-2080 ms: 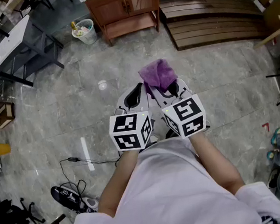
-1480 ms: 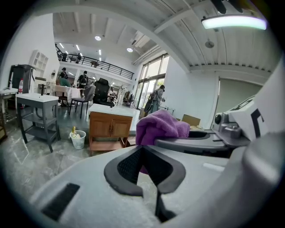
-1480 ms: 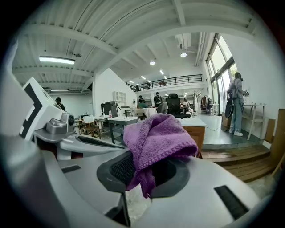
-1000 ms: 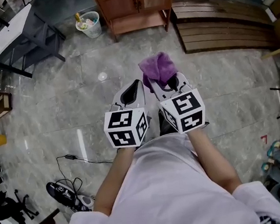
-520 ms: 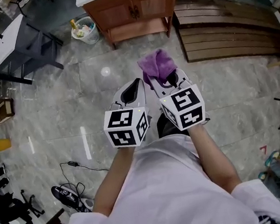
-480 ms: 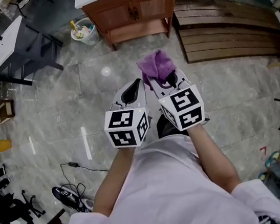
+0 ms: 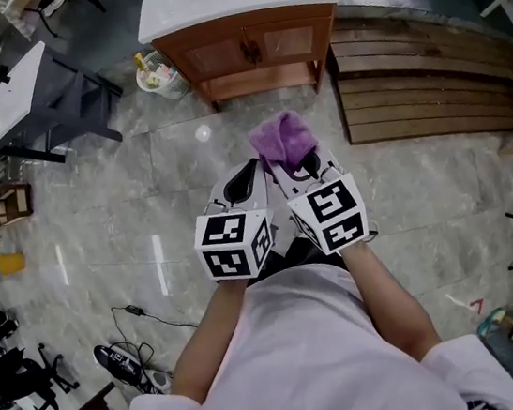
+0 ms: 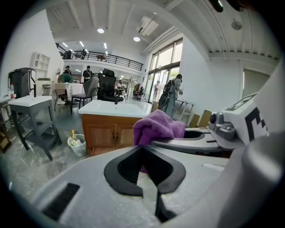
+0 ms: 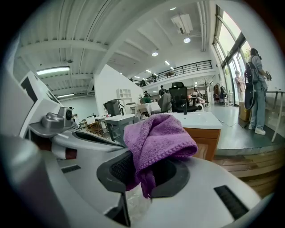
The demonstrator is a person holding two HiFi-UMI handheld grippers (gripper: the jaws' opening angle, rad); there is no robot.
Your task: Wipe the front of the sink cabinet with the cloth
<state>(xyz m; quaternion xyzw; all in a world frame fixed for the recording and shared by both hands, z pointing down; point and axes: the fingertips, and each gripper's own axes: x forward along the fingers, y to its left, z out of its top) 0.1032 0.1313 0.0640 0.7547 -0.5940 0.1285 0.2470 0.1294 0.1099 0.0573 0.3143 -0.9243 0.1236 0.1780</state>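
Observation:
A purple cloth (image 7: 282, 141) bunches out of my right gripper (image 7: 300, 166), whose jaws are shut on it; the same cloth (image 9: 156, 142) fills the middle of the right gripper view. My left gripper (image 7: 245, 178) is beside it, jaws shut with nothing between them. The sink cabinet (image 7: 244, 49) is brown wood with a white basin top and two doors, standing ahead across the floor, well apart from both grippers. It also shows in the left gripper view as the cabinet (image 8: 109, 133), with the cloth (image 8: 156, 128) to its right.
A small white bin (image 7: 160, 73) with rubbish stands left of the cabinet. A stepped wooden platform (image 7: 428, 76) lies to its right. A grey table (image 7: 18, 91) and chairs are at the left. A cable and shoe (image 7: 127, 360) lie on the marble floor behind me.
The sink cabinet has come nearer and its white basin top is now in view. Both grippers stay side by side, the right one still holding the cloth.

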